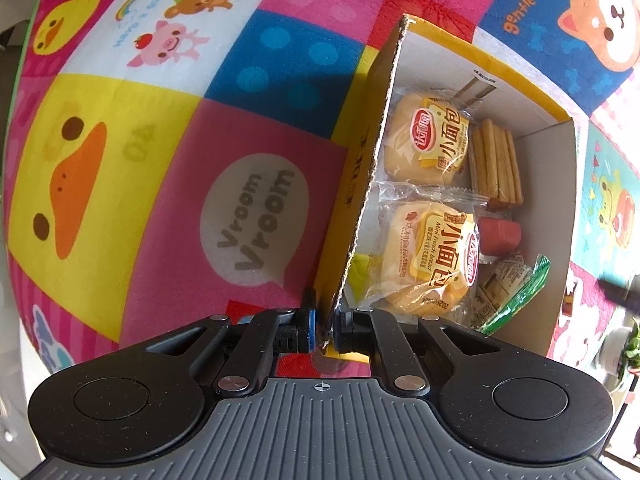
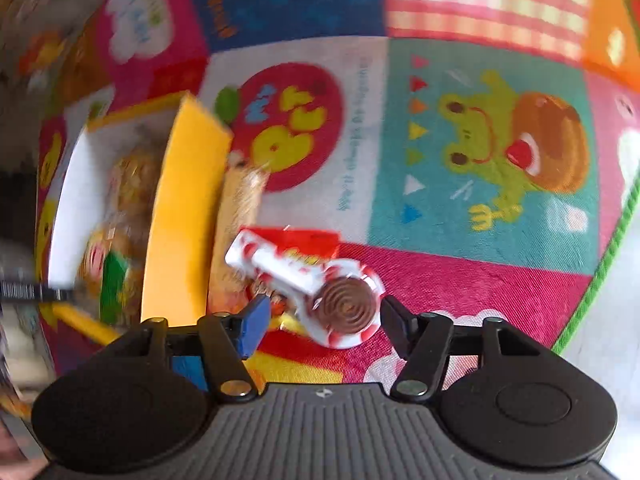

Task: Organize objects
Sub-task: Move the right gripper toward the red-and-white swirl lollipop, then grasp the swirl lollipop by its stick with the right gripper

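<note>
In the left wrist view a yellow cardboard box (image 1: 532,148) lies on the mat, holding two mini bread packets (image 1: 430,256), biscuit sticks (image 1: 496,160), a red sausage (image 1: 500,234) and a green packet (image 1: 516,300). My left gripper (image 1: 323,328) is shut on the box's left wall (image 1: 372,168) at its near end. In the blurred right wrist view my right gripper (image 2: 322,320) is open, its jaws on either side of a red-and-white snack packet (image 2: 304,276) with a brown spiral picture. The packet lies on the mat just right of the box (image 2: 180,208).
A colourful cartoon play mat (image 1: 160,160) covers the surface. A clear packet of pale biscuits (image 2: 240,208) lies against the box's right wall. The mat's green edge (image 2: 612,256) and bare floor are at the far right. The other gripper's tip (image 1: 620,294) shows at the right edge.
</note>
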